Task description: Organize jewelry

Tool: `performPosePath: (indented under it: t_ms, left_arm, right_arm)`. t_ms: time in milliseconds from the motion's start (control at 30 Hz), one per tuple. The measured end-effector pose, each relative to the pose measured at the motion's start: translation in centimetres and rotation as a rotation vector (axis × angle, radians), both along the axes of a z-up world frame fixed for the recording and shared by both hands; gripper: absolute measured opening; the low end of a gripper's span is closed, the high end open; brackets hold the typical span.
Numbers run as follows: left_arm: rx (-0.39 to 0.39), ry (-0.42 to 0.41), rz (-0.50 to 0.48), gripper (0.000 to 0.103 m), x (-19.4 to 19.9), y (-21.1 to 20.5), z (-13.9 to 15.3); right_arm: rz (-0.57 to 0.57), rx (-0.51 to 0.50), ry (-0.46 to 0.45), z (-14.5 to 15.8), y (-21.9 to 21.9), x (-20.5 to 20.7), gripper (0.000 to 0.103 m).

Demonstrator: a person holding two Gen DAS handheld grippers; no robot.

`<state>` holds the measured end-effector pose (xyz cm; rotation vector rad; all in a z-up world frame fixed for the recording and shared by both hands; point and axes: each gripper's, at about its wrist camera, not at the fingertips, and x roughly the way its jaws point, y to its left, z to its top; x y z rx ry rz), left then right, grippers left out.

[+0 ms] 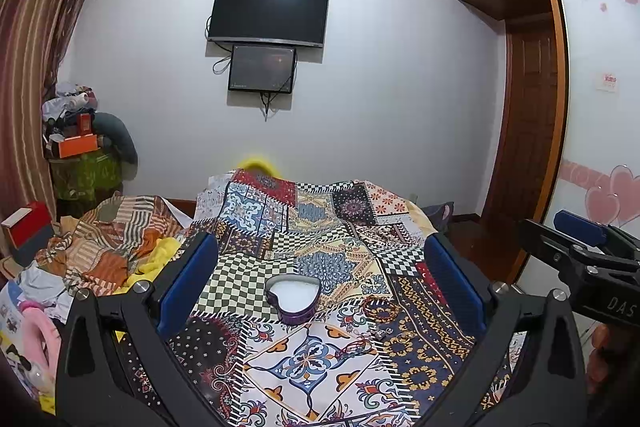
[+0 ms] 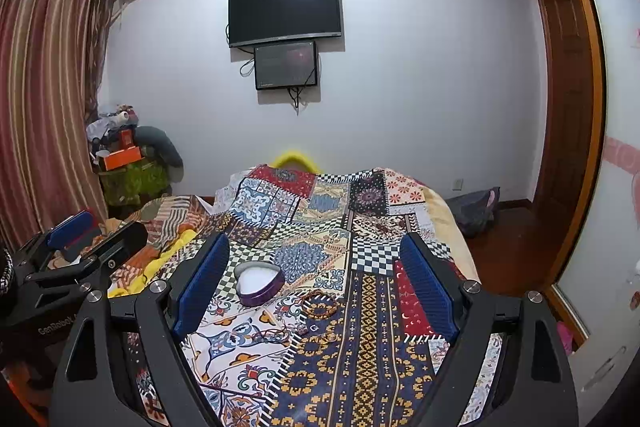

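Two hand-held grippers hang over a bed covered with a patchwork cloth (image 1: 320,227). Left hand-held gripper (image 1: 320,267): blue pads spread wide, nothing between them. Right hand-held gripper (image 2: 316,275): blue pads likewise spread wide and empty; it also shows at the right edge of the left wrist view.

A heart-shaped purple box (image 1: 293,297), open with a white interior, sits on the cloth ahead of both grippers. Just right of the box lies a beaded bracelet (image 1: 379,307). Nearer the cameras lie small silver earrings (image 2: 309,327), gold rings (image 2: 326,337), and a thin red cord bracelet (image 2: 272,335), all apart from the box and untouched.
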<state>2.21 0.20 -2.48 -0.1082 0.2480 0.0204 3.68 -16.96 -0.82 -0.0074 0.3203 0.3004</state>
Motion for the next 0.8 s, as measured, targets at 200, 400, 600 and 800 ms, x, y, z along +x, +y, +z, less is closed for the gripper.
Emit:
performPosePath:
  t_ms: [200, 400, 600, 800]
  left_arm:
    - [-0.001, 0.043, 0.002, 0.103, 2.0, 0.3, -1.3]
    - [0.002, 0.128, 0.006, 0.103, 4.9, 0.9, -3.7]
    - [0.005, 0.250, -0.010, 0.100, 8.0, 1.3, -7.5]
    - [0.007, 0.405, -0.058, 0.084, 11.0, 1.1, -11.6]
  right_arm:
    - [-0.004, -0.007, 0.041, -1.0, 0.1, 1.6, 0.085]
    - [-0.035, -0.039, 0.110, -3.5, -0.5, 4.2, 0.085]
    - [-0.059, -0.081, 0.221, -6.9, -1.5, 7.0, 0.085]
    - [-0.050, -0.129, 0.322, -9.7, -1.6, 8.7, 0.083]
